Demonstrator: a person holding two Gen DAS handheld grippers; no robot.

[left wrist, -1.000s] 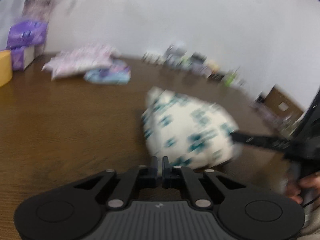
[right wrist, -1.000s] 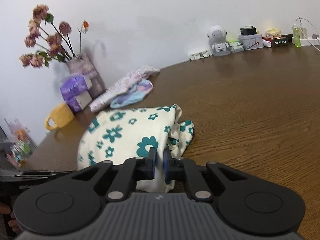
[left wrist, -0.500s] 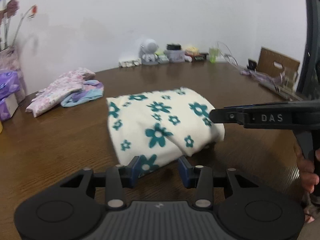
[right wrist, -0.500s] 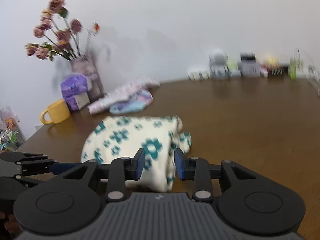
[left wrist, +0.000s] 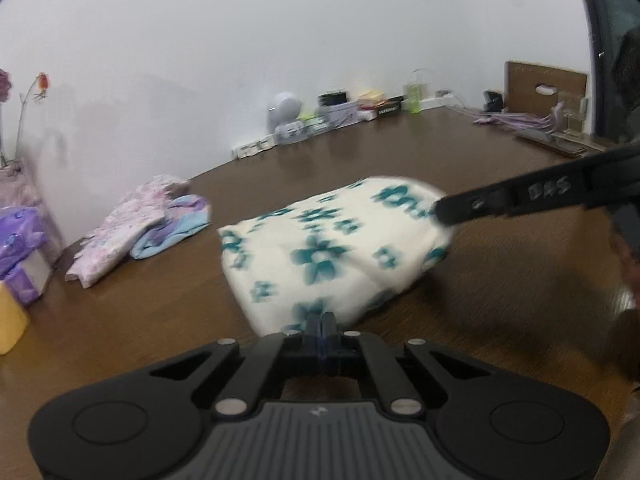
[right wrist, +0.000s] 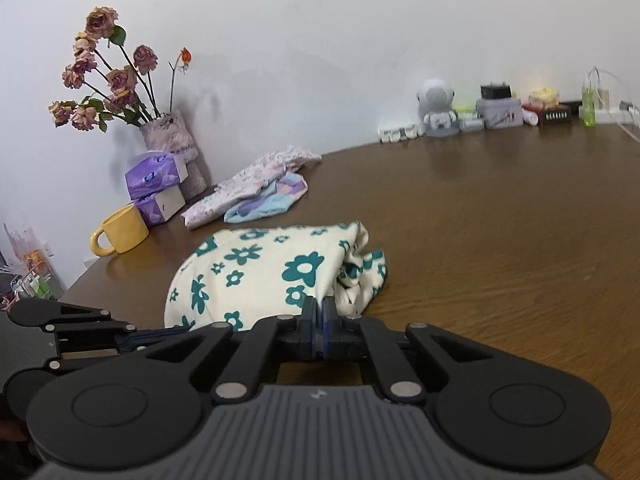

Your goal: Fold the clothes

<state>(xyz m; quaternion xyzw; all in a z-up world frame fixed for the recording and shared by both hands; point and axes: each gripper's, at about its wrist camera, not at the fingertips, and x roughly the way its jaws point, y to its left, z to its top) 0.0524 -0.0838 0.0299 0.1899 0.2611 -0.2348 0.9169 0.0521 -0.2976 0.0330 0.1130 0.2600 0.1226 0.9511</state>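
Observation:
A folded cream garment with teal flowers (left wrist: 332, 248) lies on the brown table (left wrist: 460, 160); it also shows in the right wrist view (right wrist: 260, 268). My left gripper (left wrist: 322, 318) is shut, its tips meeting at the garment's near edge, and I see no fabric pinched between them. It reaches in from the left in the right wrist view (right wrist: 180, 330). My right gripper (right wrist: 319, 308) is shut at the garment's near fold, where loose layers bunch up. From the left wrist view that right gripper (left wrist: 438, 214) touches the garment's far right end.
A pink patterned cloth (right wrist: 256, 172) and a blue one (right wrist: 268, 200) lie at the back left. Beside them stand a yellow mug (right wrist: 120, 232), purple tissue packs (right wrist: 156, 180) and a vase of dried roses (right wrist: 168, 136). Small items (right wrist: 496, 112) line the wall.
Both grippers were shut on the garment, opened half a second ago, and have shut again at its edges. The left wrist view has rolled. The garment stays folded on the table.

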